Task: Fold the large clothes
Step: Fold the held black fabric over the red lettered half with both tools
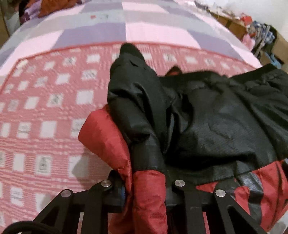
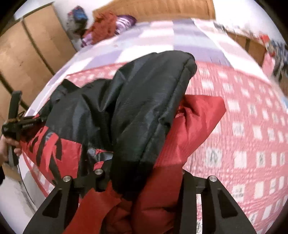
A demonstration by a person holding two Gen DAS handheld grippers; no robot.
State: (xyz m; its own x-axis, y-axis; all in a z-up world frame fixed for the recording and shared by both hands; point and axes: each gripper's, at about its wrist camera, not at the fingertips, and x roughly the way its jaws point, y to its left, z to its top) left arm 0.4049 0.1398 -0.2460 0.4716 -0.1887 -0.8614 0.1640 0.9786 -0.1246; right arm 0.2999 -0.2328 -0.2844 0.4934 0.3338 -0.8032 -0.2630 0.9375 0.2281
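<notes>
While both hand-held grippers pinch jacket (image 1: 207,117) edges, bedspread (image 1: 45,108) open leftward, rightward

left claw (image 1: 145,194): black linkage, silver rivets, black cable | right claw (image 2: 142,181): black, silver rivets

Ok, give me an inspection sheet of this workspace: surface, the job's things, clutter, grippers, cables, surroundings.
Surface: bed under a pink checked cover, with lilac and pink squares further back.
Job's things: red and black padded jacket, bunched and partly lifted off the bed.
Clutter: orange and purple clothes heaped at the far end.
Grippers: left gripper shut on a red fold of the jacket; right gripper shut on the jacket's bulk.
Cables: black cable by the left gripper.
Surroundings: wooden wardrobe, wooden headboard, crowded side shelf.
</notes>
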